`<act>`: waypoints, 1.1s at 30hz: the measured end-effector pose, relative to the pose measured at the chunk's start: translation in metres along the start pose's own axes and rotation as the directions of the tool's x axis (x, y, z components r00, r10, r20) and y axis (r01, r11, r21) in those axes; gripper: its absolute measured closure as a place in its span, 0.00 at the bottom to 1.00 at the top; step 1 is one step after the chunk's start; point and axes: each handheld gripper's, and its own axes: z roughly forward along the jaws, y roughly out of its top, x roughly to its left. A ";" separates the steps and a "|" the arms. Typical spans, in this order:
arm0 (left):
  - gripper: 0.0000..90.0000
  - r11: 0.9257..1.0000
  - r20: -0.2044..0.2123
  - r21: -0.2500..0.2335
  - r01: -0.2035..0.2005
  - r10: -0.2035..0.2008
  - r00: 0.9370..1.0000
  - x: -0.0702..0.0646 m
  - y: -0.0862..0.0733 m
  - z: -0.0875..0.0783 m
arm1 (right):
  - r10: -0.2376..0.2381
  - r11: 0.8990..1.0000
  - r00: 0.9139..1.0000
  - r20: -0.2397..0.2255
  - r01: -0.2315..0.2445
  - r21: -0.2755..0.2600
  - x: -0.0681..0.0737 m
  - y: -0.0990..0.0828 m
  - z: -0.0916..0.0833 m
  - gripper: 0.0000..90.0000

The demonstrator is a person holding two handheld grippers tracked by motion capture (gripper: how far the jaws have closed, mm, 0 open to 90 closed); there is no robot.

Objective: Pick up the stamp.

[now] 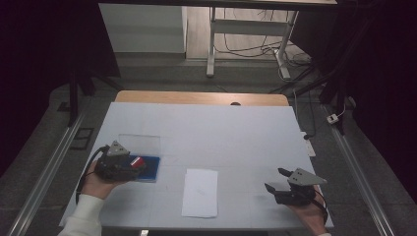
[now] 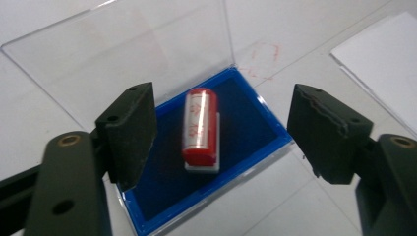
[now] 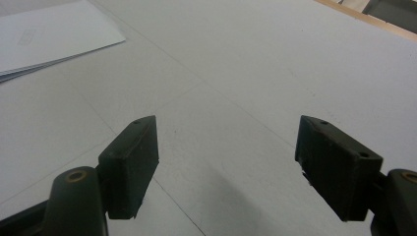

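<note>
Red stamp (image 2: pixel 199 129) lies in blue ink-pad case (image 2: pixel 255 147), lid open. Left gripper (image 2: pixel 221 132) jaws spread astride it, untouched; approach step. Next: jaws lowered, closed on stamp. Right gripper (image 3: pixel 226 162) spread, idle over surface (image 3: pixel 255 73).

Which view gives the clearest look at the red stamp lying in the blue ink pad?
The left gripper view: the red stamp lies close between open jaws, lettering visible. The high view shows it small, partly behind the left gripper.

Lab or office recording bay.
White-topped table (image 1: pixel 236 128) on grey carpet, dark curtains (image 1: pixel 39 59) at both sides, desk frame (image 1: pixel 246 29) with loose cables (image 1: pixel 255 49) behind.
</note>
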 end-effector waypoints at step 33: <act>0.76 1.000 0.017 0.022 0.002 -0.002 1.000 0.009 -0.010 0.022 | -0.004 0.999 1.000 0.012 0.004 0.035 0.000 -0.002 0.003 0.29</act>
